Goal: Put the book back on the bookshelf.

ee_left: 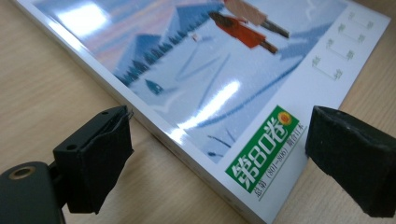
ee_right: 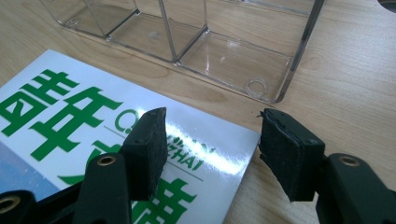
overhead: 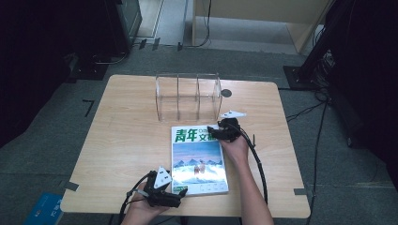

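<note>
Wooden table (overhead: pixel 126 136) carries a glossy magazine (overhead: pixel 198 159), snowy mountain cover, green title. Left gripper (ee_left: pixel 219 154) and right gripper (ee_right: pixel 210 144) both gape around its corners; the left gripper view reveals a green issue label (ee_left: pixel 264 149).

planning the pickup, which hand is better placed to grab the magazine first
Probably the left. The left tool is open with its jaws on either side of the magazine at its near corner. The right tool is also open at the far corner, but one jaw sits over the cover, so it looks less lined up.
</note>
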`<state>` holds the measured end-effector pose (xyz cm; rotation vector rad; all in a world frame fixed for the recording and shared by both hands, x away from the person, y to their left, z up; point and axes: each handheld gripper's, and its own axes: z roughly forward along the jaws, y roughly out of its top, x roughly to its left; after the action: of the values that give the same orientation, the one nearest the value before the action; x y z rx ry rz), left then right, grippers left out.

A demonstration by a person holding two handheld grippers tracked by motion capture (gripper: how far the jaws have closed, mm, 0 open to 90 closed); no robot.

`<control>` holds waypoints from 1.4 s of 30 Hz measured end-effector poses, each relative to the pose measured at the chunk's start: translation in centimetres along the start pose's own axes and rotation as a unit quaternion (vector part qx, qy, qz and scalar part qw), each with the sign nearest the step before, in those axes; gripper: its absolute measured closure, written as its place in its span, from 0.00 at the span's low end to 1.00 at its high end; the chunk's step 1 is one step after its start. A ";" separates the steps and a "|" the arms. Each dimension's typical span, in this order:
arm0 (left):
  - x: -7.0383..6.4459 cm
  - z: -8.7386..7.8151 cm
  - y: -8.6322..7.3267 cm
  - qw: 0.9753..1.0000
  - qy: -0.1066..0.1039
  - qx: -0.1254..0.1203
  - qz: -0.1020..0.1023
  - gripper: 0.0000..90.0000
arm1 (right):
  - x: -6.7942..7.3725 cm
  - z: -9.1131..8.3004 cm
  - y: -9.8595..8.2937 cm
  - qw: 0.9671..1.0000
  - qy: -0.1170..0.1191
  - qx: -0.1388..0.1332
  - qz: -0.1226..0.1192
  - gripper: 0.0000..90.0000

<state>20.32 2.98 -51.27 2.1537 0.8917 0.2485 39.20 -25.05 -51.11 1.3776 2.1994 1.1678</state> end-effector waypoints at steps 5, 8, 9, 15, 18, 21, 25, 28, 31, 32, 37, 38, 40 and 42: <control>-0.8 0.8 -0.4 0.999 0.015 0.027 0.037 0.02 | -0.4 0.2 0.0 1.000 0.008 -0.003 0.003 0.45; -1.0 0.8 -0.5 0.998 0.020 0.027 0.045 0.02 | -0.5 0.4 0.0 1.000 0.015 -0.006 0.007 0.46; -1.0 0.8 -0.5 0.999 0.020 0.027 0.043 0.02 | -0.7 0.5 -0.1 0.999 0.023 -0.009 0.021 0.46; -1.0 0.8 -0.5 0.998 0.020 0.028 0.044 0.02 | -0.6 0.3 -0.2 0.999 0.022 -0.007 0.036 0.49; -0.9 0.8 -0.4 0.998 0.020 0.028 0.045 0.01 | -0.5 0.2 -0.2 0.999 0.018 -0.005 0.030 0.51; -0.9 0.8 -0.4 0.998 0.019 0.028 0.045 0.01 | -0.5 -0.7 -0.1 0.999 0.025 -0.018 0.031 0.60; -0.9 0.9 -0.4 0.998 0.019 0.028 0.045 0.01 | -0.6 -0.8 -0.1 1.000 0.024 0.002 0.017 0.63; -0.9 0.8 -0.4 0.998 0.019 0.028 0.045 0.01 | -1.0 -0.7 -0.3 0.999 0.034 0.001 0.031 0.61; -0.9 0.9 -0.4 0.998 0.019 0.028 0.045 0.01 | -1.4 -0.5 -0.6 0.998 0.041 -0.003 0.048 0.57; -0.9 0.9 -0.4 0.998 0.020 0.028 0.045 0.01 | -1.5 -0.4 -0.7 0.998 0.043 -0.004 0.055 0.57; -0.9 0.9 -0.4 0.998 0.023 0.029 0.043 0.01 | -1.0 -0.8 -0.5 0.998 0.036 0.002 0.042 0.66; -0.9 0.9 -0.4 0.998 0.023 0.029 0.043 0.01 | -1.0 -0.8 -0.5 0.998 0.036 0.002 0.042 0.66; -0.9 0.9 -0.4 0.998 0.025 0.029 0.041 0.01 | -1.0 -1.1 -0.5 0.998 0.051 0.005 0.039 0.69; -0.9 0.9 -0.4 0.998 0.026 0.029 0.041 0.01 | -0.7 -1.3 -0.6 0.997 0.071 0.009 0.033 0.69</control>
<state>19.87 2.03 -52.06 2.2488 0.8499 0.3236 38.42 -26.37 -50.85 1.4265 2.2814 1.3095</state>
